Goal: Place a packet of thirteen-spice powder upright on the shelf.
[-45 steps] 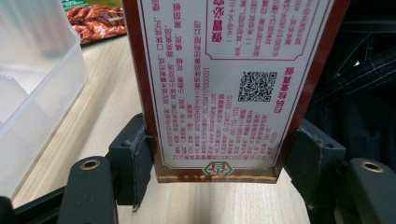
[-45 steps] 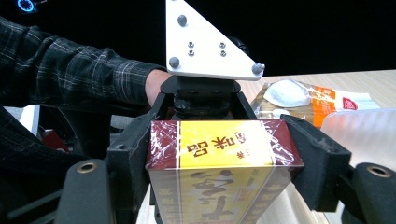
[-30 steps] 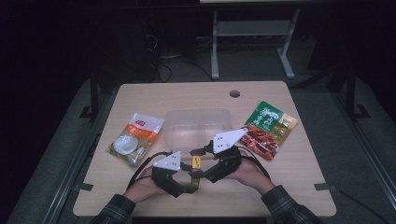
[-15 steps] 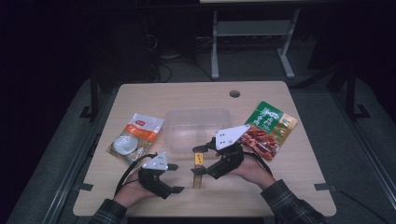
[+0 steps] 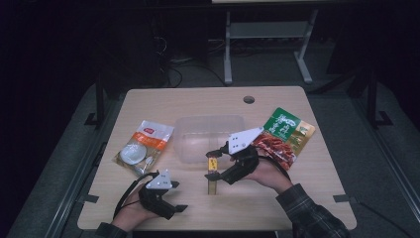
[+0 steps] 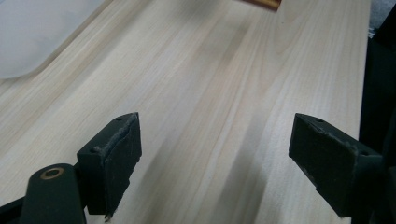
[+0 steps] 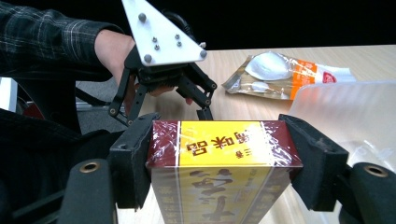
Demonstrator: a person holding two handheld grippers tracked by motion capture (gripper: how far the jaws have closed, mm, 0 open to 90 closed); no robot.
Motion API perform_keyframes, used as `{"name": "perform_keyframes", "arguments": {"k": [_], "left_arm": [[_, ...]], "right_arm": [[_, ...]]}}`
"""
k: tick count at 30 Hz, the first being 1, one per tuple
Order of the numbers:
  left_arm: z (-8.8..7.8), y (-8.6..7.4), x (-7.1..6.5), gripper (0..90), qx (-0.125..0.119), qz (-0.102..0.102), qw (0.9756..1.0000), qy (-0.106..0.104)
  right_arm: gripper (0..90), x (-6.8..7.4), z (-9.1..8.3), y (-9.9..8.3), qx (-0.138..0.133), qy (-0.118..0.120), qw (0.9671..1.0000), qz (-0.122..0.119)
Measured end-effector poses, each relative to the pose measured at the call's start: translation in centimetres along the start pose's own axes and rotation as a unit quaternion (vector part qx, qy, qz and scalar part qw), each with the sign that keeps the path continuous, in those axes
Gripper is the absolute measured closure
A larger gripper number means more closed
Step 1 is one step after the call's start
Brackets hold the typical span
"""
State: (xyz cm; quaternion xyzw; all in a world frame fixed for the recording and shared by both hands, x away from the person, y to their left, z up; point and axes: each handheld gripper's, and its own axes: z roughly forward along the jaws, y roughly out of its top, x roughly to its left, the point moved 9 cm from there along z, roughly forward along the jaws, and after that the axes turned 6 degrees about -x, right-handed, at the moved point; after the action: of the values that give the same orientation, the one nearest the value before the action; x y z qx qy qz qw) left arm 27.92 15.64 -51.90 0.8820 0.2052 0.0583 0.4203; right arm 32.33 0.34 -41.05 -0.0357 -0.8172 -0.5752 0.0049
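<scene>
- One maroon-and-yellow cardboard box stands upright on the wooden surface before one empty clear plastic tub, clamped between the right gripper fingers.
- Two snack pouches flank the tub.
- Left gripper fingers apart, having just been opening, nothing between.

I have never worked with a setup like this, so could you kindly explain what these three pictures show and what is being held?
A person sits at a pale wooden table with a hand-held black two-jaw gripper in each hand. The high view looks down from above; each other picture comes from a camera riding on one gripper. The right gripper clamps a small maroon-and-yellow wrapped box. The left gripper has just been opening; its jaws stand apart with nothing between them. On the table lie a clear plastic tub, a white-and-orange food pouch and a green-and-red snack packet.
</scene>
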Motion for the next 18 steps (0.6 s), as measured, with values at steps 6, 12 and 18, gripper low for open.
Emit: {"name": "perform_keyframes", "arguments": {"k": [6,12,18], "left_arm": [[-0.3,0.1,0.5,16.6,-0.005,-0.002,0.9999,0.009],[-0.4,0.2,0.6,17.0,-0.006,0.000,0.9999,0.011],[-0.6,0.2,0.9,17.0,-0.006,0.003,0.9999,0.012]], "right_arm": [[31.8,-1.4,-0.4,1.0,-0.007,-0.007,0.9999,-0.011],[31.8,-2.8,-1.0,2.1,-0.005,-0.013,0.9998,-0.015],[31.8,-3.9,-1.2,3.1,-0.001,-0.012,0.9997,-0.022]]}}
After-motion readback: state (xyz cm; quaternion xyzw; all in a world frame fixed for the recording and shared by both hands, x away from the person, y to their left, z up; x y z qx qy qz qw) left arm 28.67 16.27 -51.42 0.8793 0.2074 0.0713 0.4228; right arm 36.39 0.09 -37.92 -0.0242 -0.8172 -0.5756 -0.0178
